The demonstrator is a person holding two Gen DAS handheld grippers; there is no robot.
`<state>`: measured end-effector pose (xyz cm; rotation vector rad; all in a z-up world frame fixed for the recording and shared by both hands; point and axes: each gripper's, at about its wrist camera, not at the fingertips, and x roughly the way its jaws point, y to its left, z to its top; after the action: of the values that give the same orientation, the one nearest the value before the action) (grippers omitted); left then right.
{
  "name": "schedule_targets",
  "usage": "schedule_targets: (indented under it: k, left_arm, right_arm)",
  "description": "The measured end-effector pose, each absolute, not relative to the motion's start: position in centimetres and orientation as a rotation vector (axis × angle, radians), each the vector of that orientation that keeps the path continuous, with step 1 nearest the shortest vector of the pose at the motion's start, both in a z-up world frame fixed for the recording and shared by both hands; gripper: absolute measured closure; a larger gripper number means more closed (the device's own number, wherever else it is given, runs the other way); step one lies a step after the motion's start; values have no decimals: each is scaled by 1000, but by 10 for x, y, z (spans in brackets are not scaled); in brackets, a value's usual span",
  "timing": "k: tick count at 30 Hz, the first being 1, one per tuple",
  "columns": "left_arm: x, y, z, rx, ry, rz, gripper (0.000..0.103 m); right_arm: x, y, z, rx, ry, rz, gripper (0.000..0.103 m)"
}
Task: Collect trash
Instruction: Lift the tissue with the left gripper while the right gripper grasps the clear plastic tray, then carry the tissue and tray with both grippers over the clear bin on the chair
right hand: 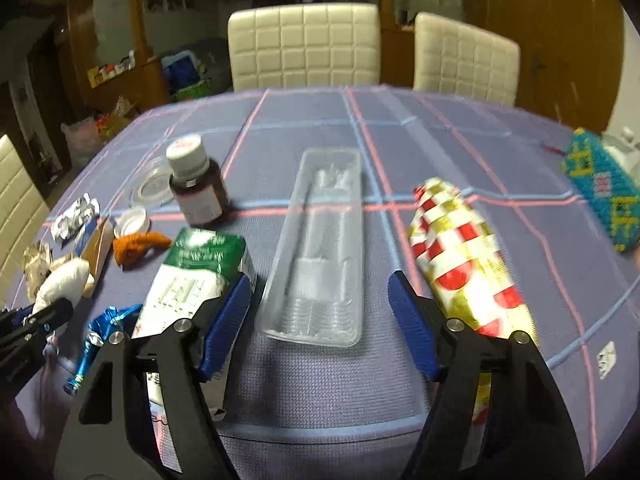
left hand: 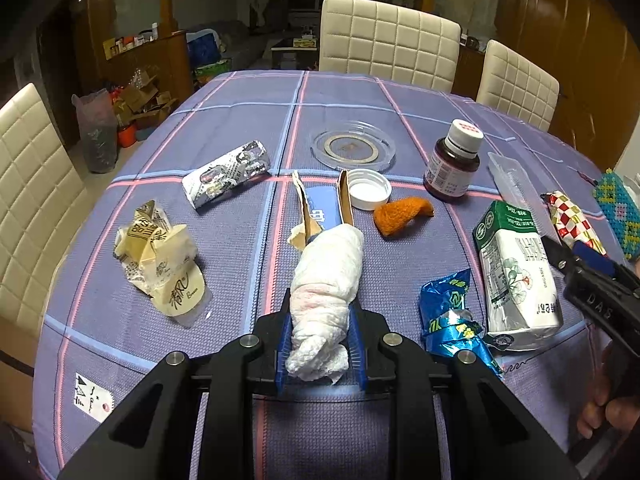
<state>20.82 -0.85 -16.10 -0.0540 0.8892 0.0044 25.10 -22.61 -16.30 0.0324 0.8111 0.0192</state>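
Observation:
My left gripper (left hand: 320,312) is shut on a crumpled white tissue wad (left hand: 326,280), which lies on the table over a torn blue carton piece (left hand: 320,210). My right gripper (right hand: 320,300) is open, its fingers either side of the near end of a clear plastic tray (right hand: 316,248). A green-and-white milk carton (right hand: 192,276) lies left of it and a red, white and gold wrapper (right hand: 464,256) lies right. The carton (left hand: 516,272), a blue foil wrapper (left hand: 452,316), an orange peel (left hand: 404,212) and a cream wrapper (left hand: 164,260) show in the left wrist view.
On the purple checked tablecloth (left hand: 240,128) are a silver foil pack (left hand: 228,176), a white cap (left hand: 368,190), a brown medicine bottle (left hand: 454,160), a glass dish (left hand: 354,148) and a beaded tissue box (right hand: 604,192). Cream chairs (left hand: 388,40) ring the table.

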Motion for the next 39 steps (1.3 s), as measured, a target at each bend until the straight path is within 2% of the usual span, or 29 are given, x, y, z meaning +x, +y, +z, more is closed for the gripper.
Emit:
schedule_targets:
  k: [3, 5, 7, 9, 12, 25, 39]
  left_arm:
    - [209, -10, -162, -49, 891, 2, 79]
    - [210, -11, -163, -44, 891, 3, 79]
    - [210, -11, -164, -46, 892, 3, 79]
    - [210, -10, -164, -48, 894, 6, 79]
    - [209, -9, -163, -56, 893, 2, 79]
    - [165, 5, -129, -62, 789, 7, 79]
    - [104, 66, -94, -66, 655, 113, 79]
  right_arm:
    - [258, -224, -171, 42, 849, 30, 26]
    - [263, -224, -174, 50, 876, 36, 27]
    - [265, -225, -176, 73, 885, 53, 32]
    - [264, -225, -175, 89, 880, 75, 48]
    - [258, -219, -171, 53, 866, 61, 52]
    - [194, -180, -120, -35, 729, 120, 53]
    - [146, -92, -90, -130, 673, 292, 53]
